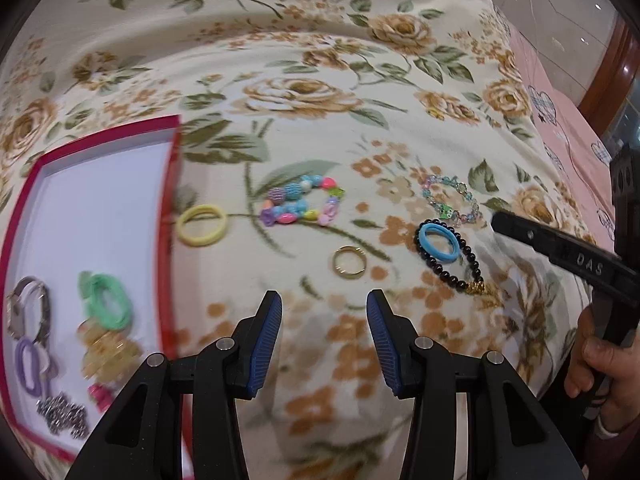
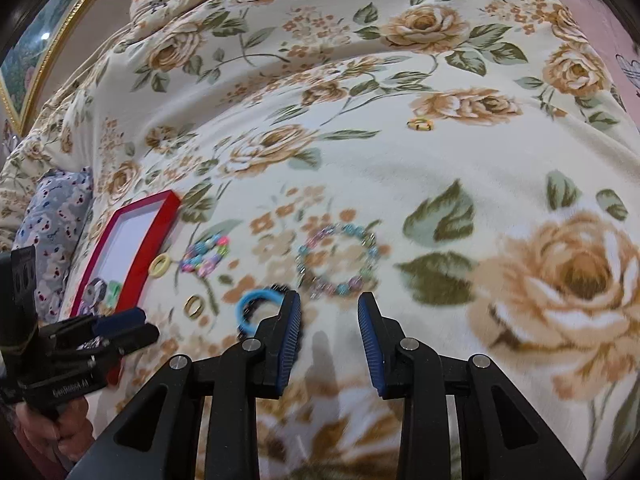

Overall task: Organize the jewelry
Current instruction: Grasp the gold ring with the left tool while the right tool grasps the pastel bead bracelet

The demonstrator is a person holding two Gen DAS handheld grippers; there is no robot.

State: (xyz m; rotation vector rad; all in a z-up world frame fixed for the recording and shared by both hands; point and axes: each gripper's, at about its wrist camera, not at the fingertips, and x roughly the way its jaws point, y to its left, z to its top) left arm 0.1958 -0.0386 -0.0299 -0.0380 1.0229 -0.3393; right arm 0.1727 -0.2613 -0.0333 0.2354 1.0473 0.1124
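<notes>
Left wrist view shows my left gripper with its jaws spread wide and nothing between them, hanging over the flowered blanket. The gold ring lies just ahead of the fingertips, a little toward my right finger, flat and round, so it has no long axis to line up with. Ahead and to the left sit the yellow hair tie and the chunky bead bracelet. The red tray is off to my left, its near wall between me and the pieces already inside.

My right gripper is also wide open and empty. The pastel bead bracelet lies straight ahead of its tips, just beyond them, as an open circle. The blue hair tie, lying on the black bead bracelet, is just beside my left finger, partly hidden behind it.

I judge the left gripper nearer the ring and the tray, and the right one nearer the pastel bracelet. Room is open ahead and to the right; the blanket's edge is far off to the right. The tight spot is between the two tools, where the blue tie and black beads lie.
</notes>
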